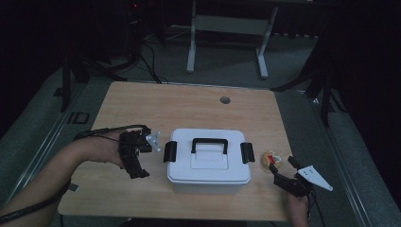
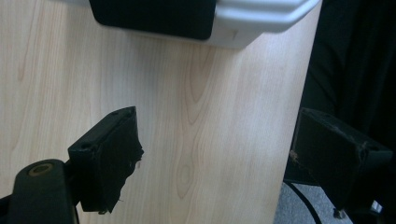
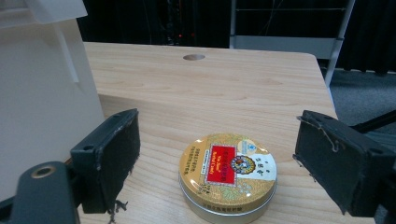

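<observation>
White lidded box (image 1: 208,161) mid-table, both hand-held grippers wide, right (image 3: 215,163) straddling round tin (image 3: 227,173)

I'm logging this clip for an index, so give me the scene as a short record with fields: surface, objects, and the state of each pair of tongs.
surface: wooden table
container: white box, lid on, black handle, black side latches
small item: round gold tin, lid shut, right of the box
left tongs: open, holding nothing, beside the box's left latch
right tongs: open, either side of the tin, not gripping
</observation>
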The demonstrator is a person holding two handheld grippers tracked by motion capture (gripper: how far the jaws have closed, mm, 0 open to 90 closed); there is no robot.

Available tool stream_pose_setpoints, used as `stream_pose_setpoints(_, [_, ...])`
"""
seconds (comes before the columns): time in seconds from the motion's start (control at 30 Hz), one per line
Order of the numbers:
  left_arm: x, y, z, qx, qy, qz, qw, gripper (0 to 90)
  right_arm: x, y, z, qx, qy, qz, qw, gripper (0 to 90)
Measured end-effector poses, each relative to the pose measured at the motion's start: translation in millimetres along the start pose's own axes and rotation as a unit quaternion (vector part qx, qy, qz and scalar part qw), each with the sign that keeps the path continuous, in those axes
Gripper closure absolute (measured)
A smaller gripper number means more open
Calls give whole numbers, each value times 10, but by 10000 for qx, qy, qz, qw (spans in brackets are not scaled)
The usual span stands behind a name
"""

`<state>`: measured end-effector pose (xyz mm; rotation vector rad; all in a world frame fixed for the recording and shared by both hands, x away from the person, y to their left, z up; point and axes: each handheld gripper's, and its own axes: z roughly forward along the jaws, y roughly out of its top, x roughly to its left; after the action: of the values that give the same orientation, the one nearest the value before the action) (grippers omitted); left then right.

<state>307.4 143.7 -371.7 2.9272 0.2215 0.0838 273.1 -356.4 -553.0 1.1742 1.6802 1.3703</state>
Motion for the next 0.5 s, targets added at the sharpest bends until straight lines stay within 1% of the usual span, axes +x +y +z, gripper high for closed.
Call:
stream_pose_setpoints(0.07, [17,62,-14,31,20,18,10000,146,-1,0,0,-11,-2,-9,10000,137])
stream_pose_setpoints(0.13, [34,117,-21,36,-33,21,10000,151,-1,-1,0,-4,1,-4,10000,137])
stream_pose_setpoints(0.17, [34,117,-21,36,-33,21,10000,159,-1,-1,0,-4,1,-4,10000,137])
stream_pose_setpoints(0.23, [54,200,-14,125,13,72,9999,159,-2,-1,1,-3,6,-3,10000,137])
stream_pose_setpoints(0.3, [64,252,-11,129,-38,85,9999,159,-1,-1,1,-4,13,-5,10000,137])
stream_pose_setpoints(0.33, [71,279,-8,154,-5,111,9998,159,-1,-1,2,-3,15,-7,10000,136])
stream_pose_setpoints(0.37, [76,303,-2,142,-42,102,9998,159,0,-1,2,3,18,-4,10000,137])
stream_pose_setpoints(0.47, [79,381,14,223,-28,192,9996,160,-5,-1,0,-10,17,-10,10000,137])
stream_pose_setpoints(0.5, [79,406,17,204,-43,211,9996,160,-6,-1,-1,-15,19,-9,10000,137])
